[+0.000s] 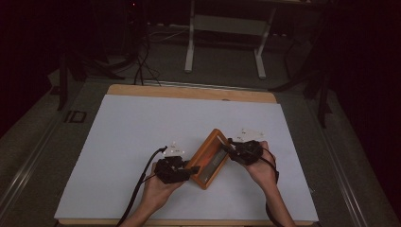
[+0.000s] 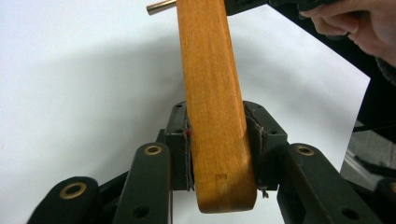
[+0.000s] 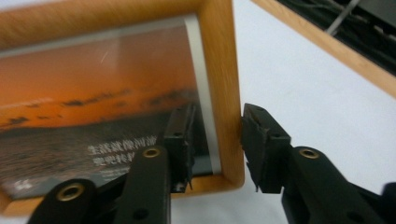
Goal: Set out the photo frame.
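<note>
Photo frame point(image 1: 211, 158) between claws — left claw point(image 2: 219, 149) clamps its wooden edge; right claw point(image 3: 217, 142) straddles the corner, released.

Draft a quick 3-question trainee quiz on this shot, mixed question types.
1. True or false: the left gripper has its fingers clamped on the edge of the orange-brown wooden picture frame.
2. What does the framed photo show? A) an orange sunset sky with white text below it; B) a green forest; C) a city street.
3. Where do the fingers of the right gripper stand relative to the frame?

Key: 1 true. 2 A. 3 Open, astride one side bar of the frame near a corner: one finger over the glass, the other outside the outer edge.
</note>
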The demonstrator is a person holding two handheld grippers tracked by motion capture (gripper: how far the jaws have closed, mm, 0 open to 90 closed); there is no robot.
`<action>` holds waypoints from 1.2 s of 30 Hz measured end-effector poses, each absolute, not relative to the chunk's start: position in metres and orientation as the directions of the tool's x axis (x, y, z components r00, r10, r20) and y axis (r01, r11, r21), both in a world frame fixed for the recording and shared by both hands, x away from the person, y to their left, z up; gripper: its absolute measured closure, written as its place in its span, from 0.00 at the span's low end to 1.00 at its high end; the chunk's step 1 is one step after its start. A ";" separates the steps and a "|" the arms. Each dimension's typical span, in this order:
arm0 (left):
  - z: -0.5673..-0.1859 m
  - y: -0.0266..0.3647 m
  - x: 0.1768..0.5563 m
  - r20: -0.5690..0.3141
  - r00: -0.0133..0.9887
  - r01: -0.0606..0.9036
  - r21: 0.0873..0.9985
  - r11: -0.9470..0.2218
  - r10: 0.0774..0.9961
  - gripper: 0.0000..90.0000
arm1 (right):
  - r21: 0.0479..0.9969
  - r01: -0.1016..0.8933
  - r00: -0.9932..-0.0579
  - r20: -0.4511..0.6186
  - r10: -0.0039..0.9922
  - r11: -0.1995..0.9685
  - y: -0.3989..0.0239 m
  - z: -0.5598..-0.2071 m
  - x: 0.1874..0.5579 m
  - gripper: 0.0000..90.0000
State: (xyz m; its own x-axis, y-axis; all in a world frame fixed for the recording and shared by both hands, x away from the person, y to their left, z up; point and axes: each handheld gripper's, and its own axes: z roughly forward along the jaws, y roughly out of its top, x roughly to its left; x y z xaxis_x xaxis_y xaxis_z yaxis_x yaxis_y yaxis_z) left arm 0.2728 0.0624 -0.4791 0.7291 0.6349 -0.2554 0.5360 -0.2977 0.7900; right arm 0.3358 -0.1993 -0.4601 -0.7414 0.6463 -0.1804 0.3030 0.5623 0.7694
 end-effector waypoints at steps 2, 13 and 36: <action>-0.477 0.057 0.271 -0.237 0.743 0.516 0.799 -0.310 0.626 0.75 | 0.772 0.288 -0.749 -0.187 0.635 0.566 -0.204 -0.456 0.331 0.66; -0.470 0.029 0.268 -0.149 0.797 0.431 0.819 -0.379 0.585 0.76 | 0.870 0.253 -0.787 -0.069 0.613 0.423 -0.241 -0.436 0.313 0.48; -0.492 0.029 0.265 -0.154 0.820 0.411 0.829 -0.380 0.551 0.55 | 0.864 0.263 -0.801 -0.053 0.596 0.430 -0.256 -0.443 0.306 0.66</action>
State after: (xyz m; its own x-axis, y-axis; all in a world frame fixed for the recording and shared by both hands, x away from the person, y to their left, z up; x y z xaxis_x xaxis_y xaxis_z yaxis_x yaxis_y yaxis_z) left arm 0.2646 0.0291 -0.4915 0.8203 0.5507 -0.1542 0.4108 -0.3799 0.8288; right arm 0.3060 -0.2561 -0.4428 -0.8011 0.5962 -0.0530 0.2631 0.4303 0.8635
